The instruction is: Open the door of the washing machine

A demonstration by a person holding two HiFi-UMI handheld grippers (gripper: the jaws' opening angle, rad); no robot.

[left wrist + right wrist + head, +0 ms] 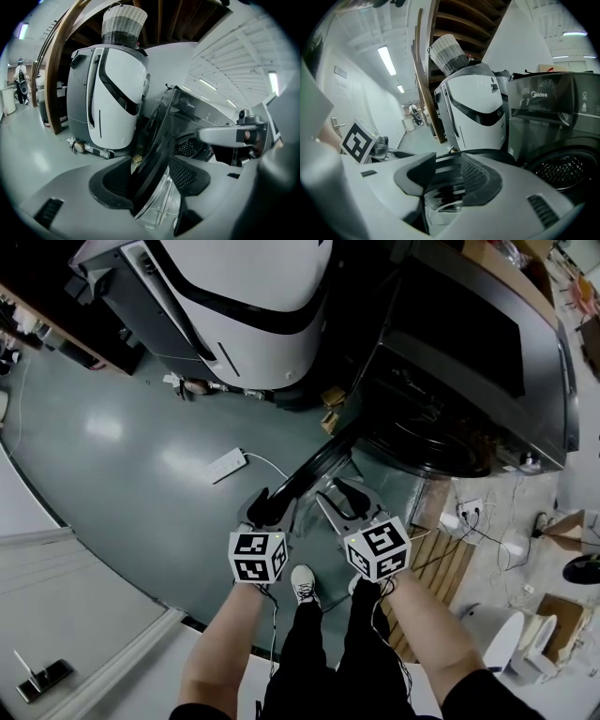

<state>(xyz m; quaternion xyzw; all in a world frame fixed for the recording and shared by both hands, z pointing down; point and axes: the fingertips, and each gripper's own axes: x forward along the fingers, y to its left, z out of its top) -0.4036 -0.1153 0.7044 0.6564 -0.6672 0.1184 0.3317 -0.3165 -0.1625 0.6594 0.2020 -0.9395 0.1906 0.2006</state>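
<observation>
In the head view the dark washing machine [450, 352] stands at the far right side of the grey floor [122, 437], beside a white and grey appliance [253, 306] at the floor's far edge. Its door [314, 463] is open, swung out toward the person and seen edge-on as a black arc. The left tool [265, 509] sits at the near end of that arc with the rim between its fingers. Just beside it, the right tool [349, 501] has its jaws spread, with the door's clear glass below them. A white power strip [225, 465] lies on the floor left of the door. In the left gripper view the left tool [149, 180] is closed on the door [154, 159]. The black rim and the clear bowl fill the gap between the two dark pads, and the perforated drum [187, 147] shows behind. A woven basket [123, 26] sits on top of the white appliance. In the right gripper view the right tool [447, 187] stands wide open and grips nothing. A shiny part of the door's glass [443, 199] lies low between its pads, though contact cannot be made out. The washing machine front [553, 122] and the open drum mouth [562, 171] are at the right. The left tool's marker cube [358, 140] shows at the left.
</observation>
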